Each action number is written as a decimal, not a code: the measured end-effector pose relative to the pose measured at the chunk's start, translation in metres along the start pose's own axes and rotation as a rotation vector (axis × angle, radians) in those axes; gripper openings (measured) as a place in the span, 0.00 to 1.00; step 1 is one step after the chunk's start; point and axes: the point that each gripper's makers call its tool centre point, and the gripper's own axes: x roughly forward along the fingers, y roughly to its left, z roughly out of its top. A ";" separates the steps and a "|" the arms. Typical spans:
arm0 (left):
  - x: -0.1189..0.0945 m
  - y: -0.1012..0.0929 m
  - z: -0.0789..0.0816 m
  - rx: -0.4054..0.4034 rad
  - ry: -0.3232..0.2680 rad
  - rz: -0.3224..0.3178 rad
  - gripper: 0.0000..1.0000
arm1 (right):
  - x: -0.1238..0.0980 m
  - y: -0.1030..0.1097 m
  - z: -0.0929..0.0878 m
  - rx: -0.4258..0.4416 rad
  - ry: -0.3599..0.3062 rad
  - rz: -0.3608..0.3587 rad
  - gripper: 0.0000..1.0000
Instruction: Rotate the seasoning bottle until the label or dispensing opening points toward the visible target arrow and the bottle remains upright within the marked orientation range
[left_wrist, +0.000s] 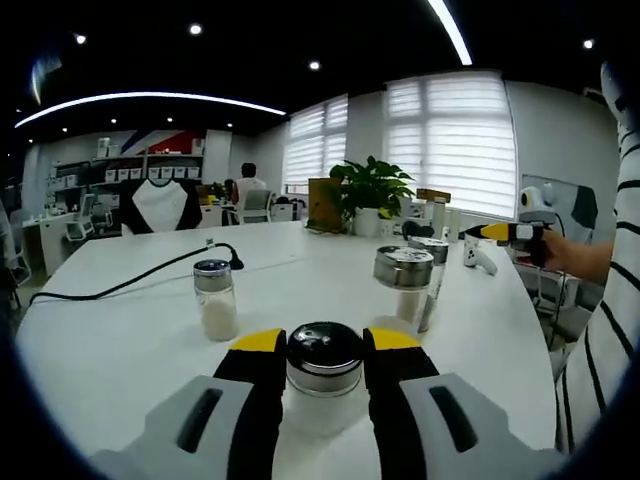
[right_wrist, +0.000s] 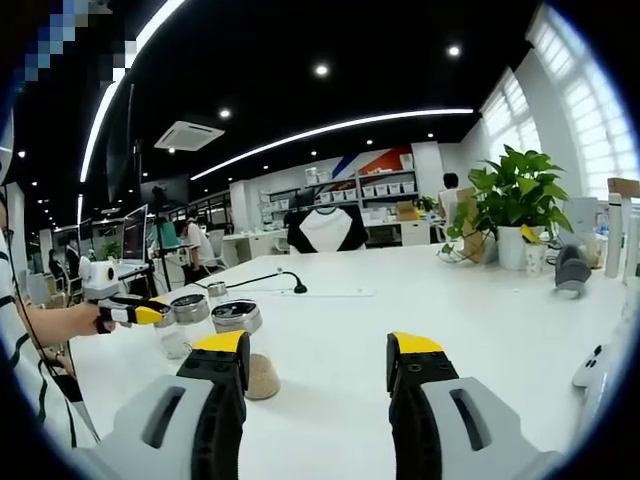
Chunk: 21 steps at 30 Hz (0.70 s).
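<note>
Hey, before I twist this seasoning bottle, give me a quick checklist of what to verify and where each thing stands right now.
1. Left gripper around the seasoning bottle: ok, a jaw stands on each side of its metal cap; firm contact cannot tell.
2. Bottle upright: ok, it stands straight on the white table.
3. Target arrow and orientation marks: cannot tell, none can be made out on the table.
4. Label or opening direction: cannot tell, cap holes face up and no label shows.
5. Neighbours: ok, the small shaker and the tall shaker stand apart from the held bottle.
6. Right gripper: ok, open and holding nothing.
</note>
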 end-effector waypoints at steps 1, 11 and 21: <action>0.000 0.000 0.000 0.000 -0.003 0.010 0.32 | 0.000 0.000 0.000 0.001 0.000 -0.002 0.55; 0.003 0.004 -0.001 -0.028 -0.056 0.154 0.32 | -0.002 -0.008 -0.008 0.016 0.014 -0.027 0.53; 0.002 0.008 -0.002 -0.059 -0.090 0.223 0.32 | 0.002 -0.006 -0.005 0.026 -0.001 -0.019 0.53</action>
